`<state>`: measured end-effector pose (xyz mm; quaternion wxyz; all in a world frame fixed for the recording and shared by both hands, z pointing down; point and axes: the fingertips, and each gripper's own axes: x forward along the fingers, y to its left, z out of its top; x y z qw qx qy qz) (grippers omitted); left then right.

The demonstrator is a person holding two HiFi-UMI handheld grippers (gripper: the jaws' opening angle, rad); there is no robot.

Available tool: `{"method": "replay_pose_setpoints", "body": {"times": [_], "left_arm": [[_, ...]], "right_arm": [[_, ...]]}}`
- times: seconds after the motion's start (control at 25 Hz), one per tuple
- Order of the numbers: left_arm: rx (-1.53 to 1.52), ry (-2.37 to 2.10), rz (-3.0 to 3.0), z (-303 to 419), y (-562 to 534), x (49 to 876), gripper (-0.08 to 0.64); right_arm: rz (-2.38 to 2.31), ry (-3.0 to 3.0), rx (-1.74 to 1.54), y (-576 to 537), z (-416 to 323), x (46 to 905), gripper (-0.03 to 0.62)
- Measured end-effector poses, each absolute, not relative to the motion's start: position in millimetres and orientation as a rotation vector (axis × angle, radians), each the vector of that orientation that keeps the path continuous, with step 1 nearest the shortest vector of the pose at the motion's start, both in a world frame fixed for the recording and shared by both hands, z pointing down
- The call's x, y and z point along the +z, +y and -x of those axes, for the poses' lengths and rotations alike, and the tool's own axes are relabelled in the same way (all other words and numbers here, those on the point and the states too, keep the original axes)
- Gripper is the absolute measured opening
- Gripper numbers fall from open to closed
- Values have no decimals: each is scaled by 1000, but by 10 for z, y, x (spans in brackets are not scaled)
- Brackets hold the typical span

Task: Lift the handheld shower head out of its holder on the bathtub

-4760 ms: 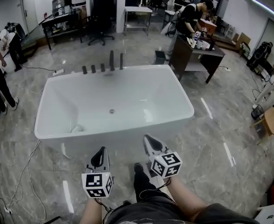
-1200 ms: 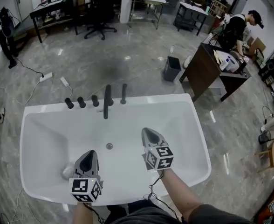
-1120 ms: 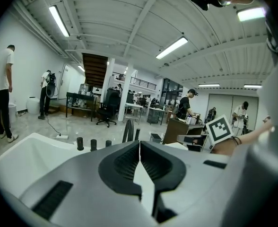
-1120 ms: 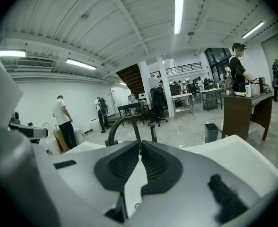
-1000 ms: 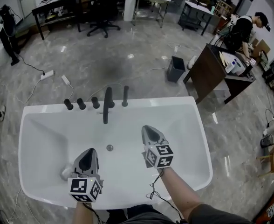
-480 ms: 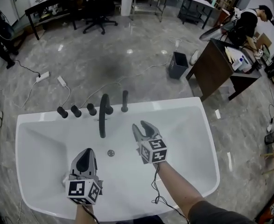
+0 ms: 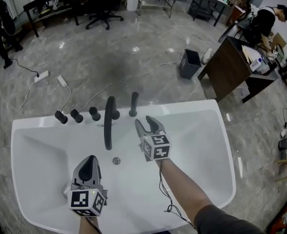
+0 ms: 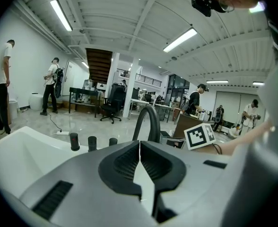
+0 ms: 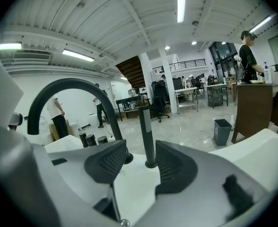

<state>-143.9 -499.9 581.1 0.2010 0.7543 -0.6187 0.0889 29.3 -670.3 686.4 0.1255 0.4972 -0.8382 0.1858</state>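
- On the far rim of the bathtub (image 7: 187, 106), the handheld shower head (image 7: 133, 104) stands upright in its holder.
- Over the bathtub's middle, the right gripper (image 7: 147, 126) has just been opening. Its jaws stand wide with nothing between them, short of the handheld shower head.
- Over the bathtub's near side, the left gripper (image 7: 90, 162) is closed and empty.

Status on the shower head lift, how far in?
Done: right gripper is at the bathtub far rim, its jaws just opened, framing the handheld shower head.
In hand: the reach; pads not touching it.
Left: grip and lift; it stands upright in its holder.
Left gripper is shut, empty.
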Motion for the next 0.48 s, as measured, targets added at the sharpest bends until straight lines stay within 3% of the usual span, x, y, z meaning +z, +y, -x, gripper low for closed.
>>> {"method": "replay_pose_setpoints", "body": {"times": [0.48], "left_arm": [[243,-1711,-2150,1435,-5346,6073,15]], "right_arm": [[-1444,-2390,401,-7350,-138,7249,190]]}}
